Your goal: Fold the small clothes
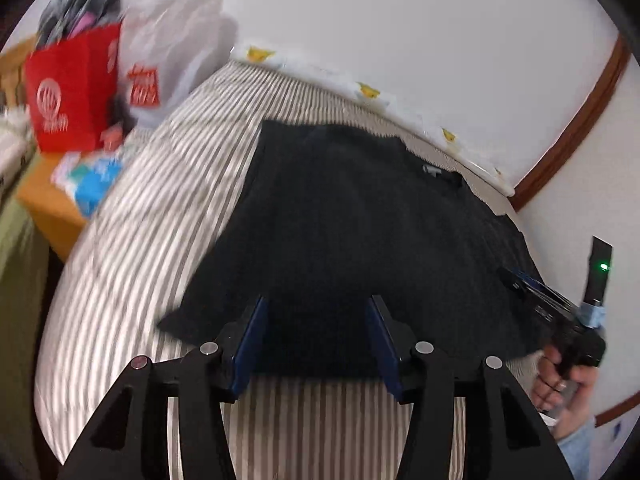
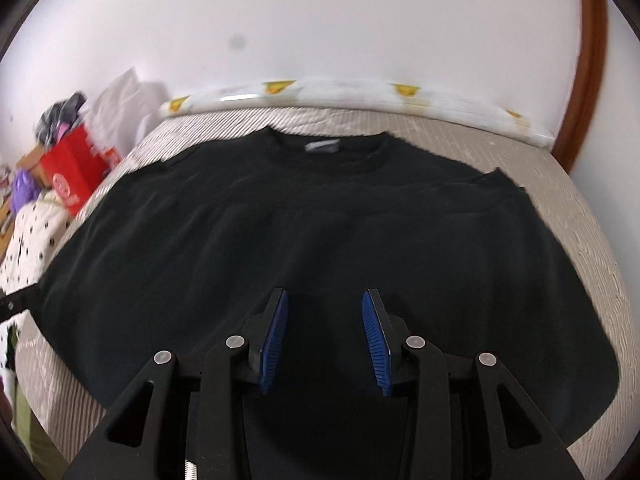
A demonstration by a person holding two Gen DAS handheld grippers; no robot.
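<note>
Blue pads (image 2: 276, 340) on the right hand-held gripper (image 2: 325, 340) are sitting spread apart with nothing between them, hovering over the lower middle of the black tee (image 2: 320, 216). Same story on the left hand-held gripper (image 1: 316, 340): jaws spread, pinching nothing, hanging right over the tee's hem edge near one bottom corner.

That tee is lying flat and face up on the striped bed (image 1: 132, 208), collar toward the wall, sleeves out to the sides (looks pretty well smoothed out already). My guess is it's laid out like that so the first fold can start clean, and both grippers are hanging open because they're lining up for a grab, probably at the hem or the sides. No fold is showing yet as far as I can tell.

Right wrist view is giving the whole shirt: collar, neck label (image 2: 322, 146), both sleeves. Left wrist view isn't showing the far sleeve well, but it is catching the person's right hand (image 1: 560, 372) gripping the other tool's handle at the bed's right edge, plus a red bag (image 1: 72, 92) and a white plastic bag (image 1: 176, 40) off beyond the bed's far-left corner.
</note>
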